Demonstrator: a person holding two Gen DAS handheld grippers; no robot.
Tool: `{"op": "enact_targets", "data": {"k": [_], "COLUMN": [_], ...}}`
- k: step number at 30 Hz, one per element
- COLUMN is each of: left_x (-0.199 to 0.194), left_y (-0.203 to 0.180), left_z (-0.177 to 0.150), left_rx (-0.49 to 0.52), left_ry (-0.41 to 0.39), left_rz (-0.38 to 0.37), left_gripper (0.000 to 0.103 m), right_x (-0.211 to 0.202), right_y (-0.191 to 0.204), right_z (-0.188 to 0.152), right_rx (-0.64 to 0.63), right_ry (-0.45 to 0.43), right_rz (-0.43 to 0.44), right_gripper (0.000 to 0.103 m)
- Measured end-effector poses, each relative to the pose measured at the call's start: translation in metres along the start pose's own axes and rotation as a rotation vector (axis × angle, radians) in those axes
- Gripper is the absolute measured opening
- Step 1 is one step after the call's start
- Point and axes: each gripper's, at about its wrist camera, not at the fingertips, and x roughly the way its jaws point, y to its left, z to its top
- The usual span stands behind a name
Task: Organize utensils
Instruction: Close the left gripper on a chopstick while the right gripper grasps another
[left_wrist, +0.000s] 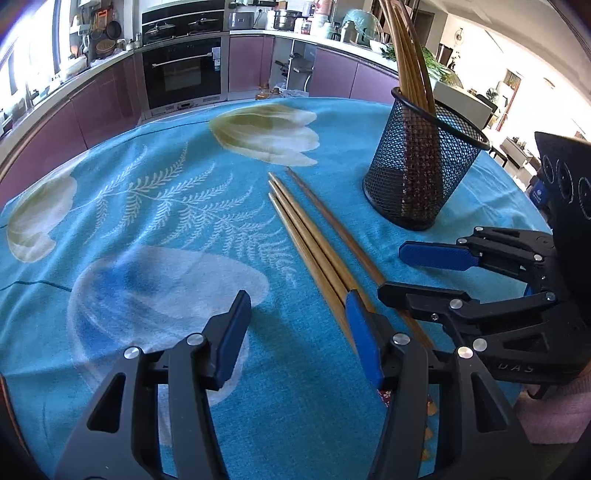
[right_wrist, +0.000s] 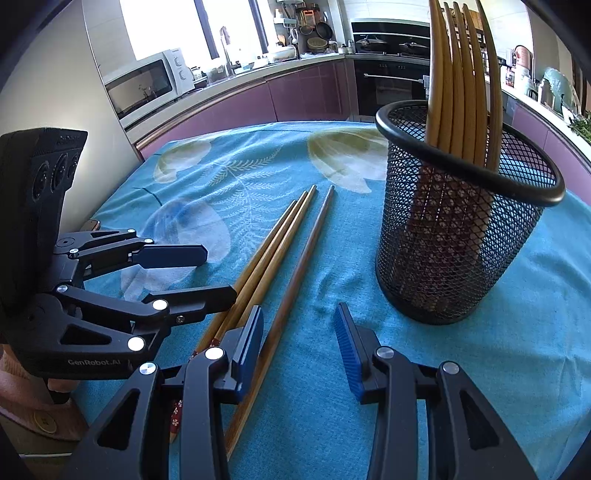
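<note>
Four loose chopsticks lie on the blue cloth, tips toward 12 o'clock, nearest the wide-open right gripper; left gripper, also wide, empty; mesh holder at 2 o'clock.

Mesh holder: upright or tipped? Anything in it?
Upright. The mesh holder stands on its base on the tablecloth, rim up, with several chopsticks standing in it.

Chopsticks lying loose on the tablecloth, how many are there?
4: three lie bunched side by side, and a darker one lies just right of them, toward the mesh holder. Both open grippers hide their near ends.
</note>
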Motion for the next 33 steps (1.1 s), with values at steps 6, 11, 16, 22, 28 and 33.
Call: {"op": "enact_targets", "data": {"k": [6, 11, 16, 22, 28, 33], "left_x": [-0.001, -0.002, -0.002, 0.002, 0.002, 0.003], "left_y": [0.002, 0.004, 0.001, -0.001, 0.001, 0.001], "left_z": [0.000, 0.002, 0.002, 0.001, 0.002, 0.003], "left_rx": [-0.002, -0.014, -0.005, 0.014, 0.019, 0.023], "left_ry": [0.005, 0.009, 0.006, 0.020, 0.026, 0.031], "left_rz": [0.011, -0.005, -0.035, -0.012, -0.006, -0.008], "left_gripper": [0.044, 0.044, 0.047, 0.044, 0.039, 0.030], "right_x": [0.001, 0.004, 0.004, 0.003, 0.005, 0.010], "right_y": [0.001, 0.002, 0.002, 0.002, 0.002, 0.006], "right_z": [0.002, 0.005, 0.004, 0.004, 0.005, 0.011], "right_rx": [-0.002, -0.002, 0.000, 0.002, 0.000, -0.012], "right_ry": [-0.002, -0.004, -0.004, -0.004, -0.005, -0.005], "right_rz": [-0.002, -0.002, 0.002, 0.002, 0.000, -0.011], "right_gripper": [0.039, 0.039, 0.039, 0.039, 0.039, 0.036]}}
